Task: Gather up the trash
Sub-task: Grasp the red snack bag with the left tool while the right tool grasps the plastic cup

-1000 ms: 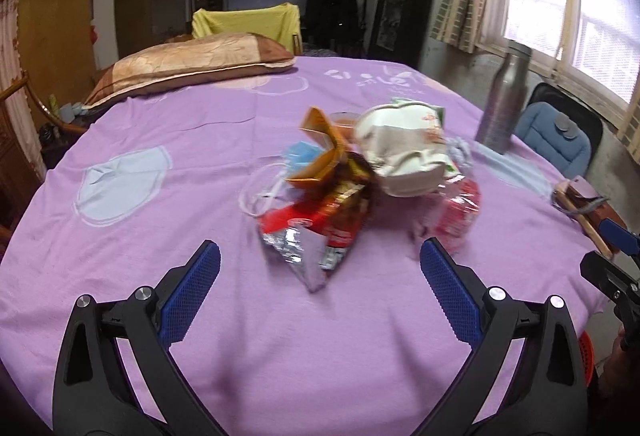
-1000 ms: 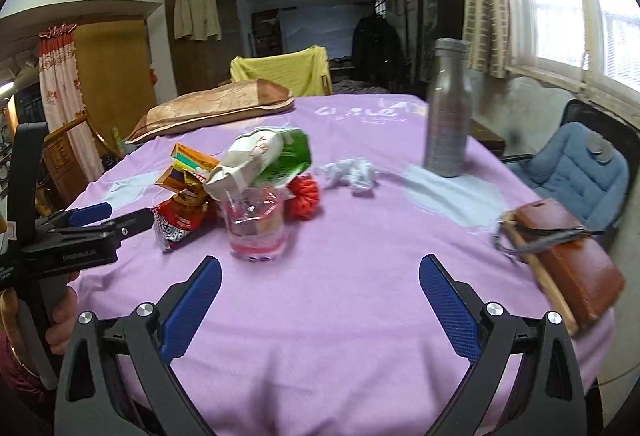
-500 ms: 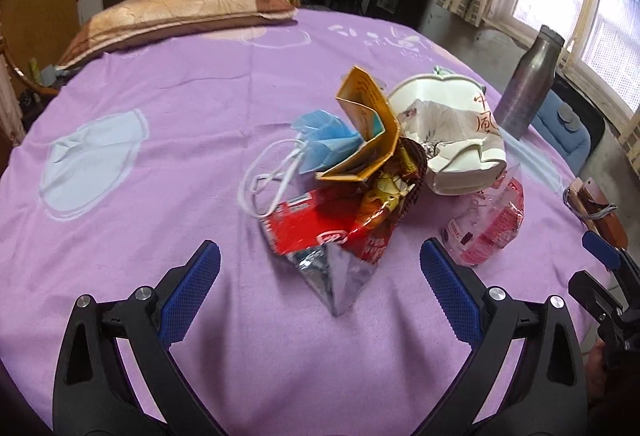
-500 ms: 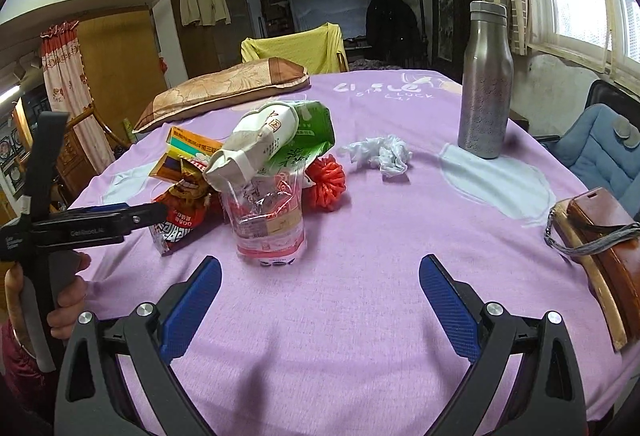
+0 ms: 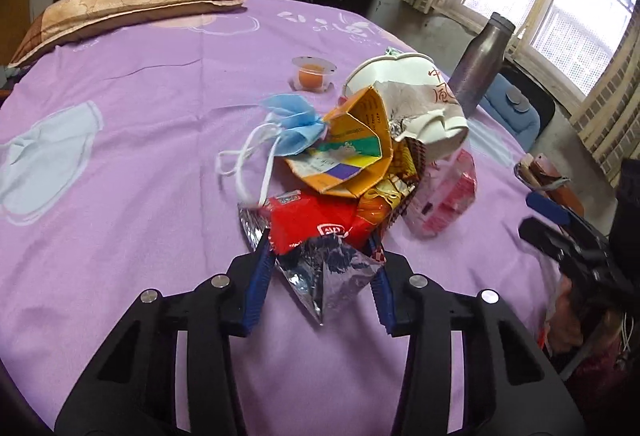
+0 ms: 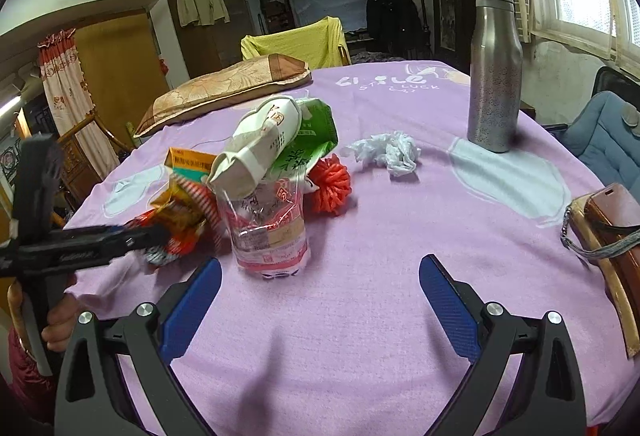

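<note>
A pile of trash lies on the purple tablecloth (image 5: 140,108). My left gripper (image 5: 319,237) is closing, and its blue pads pinch the silver end of a red snack wrapper (image 5: 312,220) at the pile's near edge. Behind it sit an orange carton (image 5: 348,152), a blue face mask (image 5: 292,120), a crushed white paper bowl (image 5: 416,104) and a jelly cup (image 5: 314,74). My right gripper (image 6: 320,300) stands open over bare cloth, just short of a clear plastic cup (image 6: 272,232). A red net ball (image 6: 330,188) and a crumpled tissue (image 6: 388,152) lie farther back.
A steel bottle (image 6: 494,76) stands at the back right. A brown leather purse (image 6: 612,220) lies at the right edge of the table, with a blue chair cushion (image 6: 608,136) beyond it. A pillow (image 5: 132,8) rests on the far side.
The left gripper's jaws went from wide open to pinched on the snack wrapper after moving in and tilting down. The right gripper came closer to the plastic cup, still open.
</note>
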The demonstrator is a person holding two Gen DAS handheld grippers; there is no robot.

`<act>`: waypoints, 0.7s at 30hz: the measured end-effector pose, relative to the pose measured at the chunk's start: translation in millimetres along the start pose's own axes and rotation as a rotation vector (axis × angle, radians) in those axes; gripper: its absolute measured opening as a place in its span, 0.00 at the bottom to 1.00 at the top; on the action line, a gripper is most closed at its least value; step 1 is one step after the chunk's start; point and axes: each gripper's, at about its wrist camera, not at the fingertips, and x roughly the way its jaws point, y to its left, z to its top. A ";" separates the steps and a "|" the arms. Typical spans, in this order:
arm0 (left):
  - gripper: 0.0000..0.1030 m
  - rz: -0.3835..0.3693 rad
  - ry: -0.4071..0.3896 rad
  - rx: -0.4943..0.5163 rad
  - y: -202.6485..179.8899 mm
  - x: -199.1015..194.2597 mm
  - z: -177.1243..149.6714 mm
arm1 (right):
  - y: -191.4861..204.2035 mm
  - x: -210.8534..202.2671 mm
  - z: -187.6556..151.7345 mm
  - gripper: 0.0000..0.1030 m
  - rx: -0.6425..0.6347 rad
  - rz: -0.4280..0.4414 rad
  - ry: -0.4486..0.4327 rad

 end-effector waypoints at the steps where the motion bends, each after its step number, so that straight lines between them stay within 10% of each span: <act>1: 0.43 0.005 0.000 0.004 1.1 -5.3 -4.5 | 1.0 1.0 0.9 0.94 0.002 0.007 0.004; 6: 0.47 0.000 0.011 0.008 6.4 -21.2 -21.3 | 7.3 7.5 2.2 0.94 0.002 0.037 0.020; 12: 0.89 -0.002 -0.044 0.013 -3.8 -22.8 -20.9 | 12.1 6.8 0.8 0.94 -0.009 0.036 0.024; 21: 0.91 0.006 0.076 -0.017 -11.0 22.3 5.5 | 6.4 2.3 3.7 0.94 0.011 0.024 0.013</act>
